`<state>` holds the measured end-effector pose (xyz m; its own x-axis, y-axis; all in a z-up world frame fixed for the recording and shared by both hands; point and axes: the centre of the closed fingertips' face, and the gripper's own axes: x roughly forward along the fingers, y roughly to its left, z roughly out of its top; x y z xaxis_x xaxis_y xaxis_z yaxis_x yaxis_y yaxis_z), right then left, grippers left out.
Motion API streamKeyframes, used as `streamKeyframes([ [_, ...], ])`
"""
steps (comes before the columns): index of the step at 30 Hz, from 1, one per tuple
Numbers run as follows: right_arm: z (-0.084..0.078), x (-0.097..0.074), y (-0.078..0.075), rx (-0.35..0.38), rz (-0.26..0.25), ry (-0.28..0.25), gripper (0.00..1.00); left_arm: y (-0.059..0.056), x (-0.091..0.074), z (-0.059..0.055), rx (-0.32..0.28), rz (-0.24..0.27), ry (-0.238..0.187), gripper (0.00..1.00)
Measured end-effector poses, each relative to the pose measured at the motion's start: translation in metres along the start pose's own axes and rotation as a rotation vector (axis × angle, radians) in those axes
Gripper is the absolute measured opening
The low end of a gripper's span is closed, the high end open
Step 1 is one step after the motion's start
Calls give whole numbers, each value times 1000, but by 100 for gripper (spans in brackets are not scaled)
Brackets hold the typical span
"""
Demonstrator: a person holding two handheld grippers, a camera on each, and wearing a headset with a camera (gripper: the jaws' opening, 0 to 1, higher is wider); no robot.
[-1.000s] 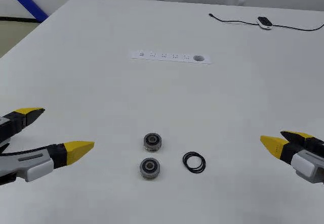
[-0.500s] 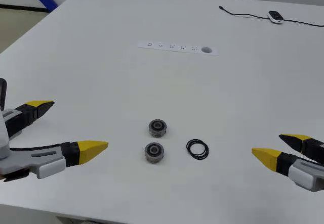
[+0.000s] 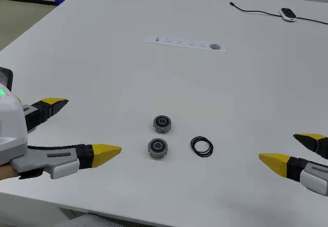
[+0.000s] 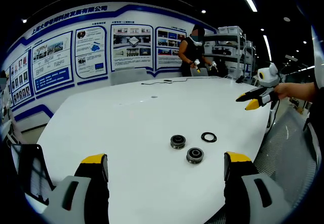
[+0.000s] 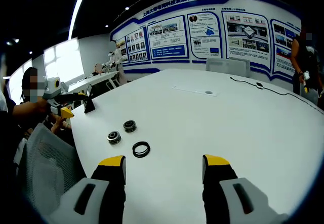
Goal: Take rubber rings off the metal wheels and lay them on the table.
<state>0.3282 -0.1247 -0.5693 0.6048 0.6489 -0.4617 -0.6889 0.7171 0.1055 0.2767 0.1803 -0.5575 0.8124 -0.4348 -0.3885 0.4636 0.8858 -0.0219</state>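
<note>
The left gripper [image 3: 85,126] has two yellow-tipped fingers [image 4: 94,159], spread wide apart and holding nothing. It hovers over the near left part of a broad white surface [image 3: 102,68]. The right gripper [image 3: 287,147] mirrors it at the near right, its fingers also spread and holding nothing. Neither gripper touches any object.

Between the two grippers, toward the near edge of the surface, two small metal wheels lie flat. The near wheel [image 3: 157,147] sits just in front of the far wheel [image 3: 162,124], close to it but apart. To the right of the near wheel, and clear of it, thin black rubber rings [image 3: 202,146] lie overlapping on the surface. There seem to be two, though the count is hard to make out.

Farther back, well away from the wheels, a white power strip [image 3: 187,44] lies flat. At the far right a dark cable [image 3: 251,10] runs to a small device [image 3: 288,14].

With rings already on the surface, the task looks well along. The wheels are too small to show whether a ring is left on either one. If one is, the next move would probably need one gripper to steady that wheel. The other would narrow its fingers, come in low, catch the thin ring's edge and peel it off. A loose wheel lying flat could slide away if pushed.
</note>
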Motion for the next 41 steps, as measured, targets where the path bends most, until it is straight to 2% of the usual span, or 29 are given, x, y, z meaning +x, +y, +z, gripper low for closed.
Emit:
streamKeyframes([
  [5, -1, 4, 5, -38, 16, 24, 66, -4, 1, -7, -6, -10, 14, 98],
  [13, 1, 11, 18, -75, 62, 26, 70, -16, 6, -17, -16, -44, 39, 98],
  [21, 1, 14, 24, -79, 83, 30, 70, -24, 11, -21, -18, -75, 58, 98],
  [41, -5, 14, 25, -96, 77, 54, 71, -34, 14, -27, -23, -111, 78, 98],
])
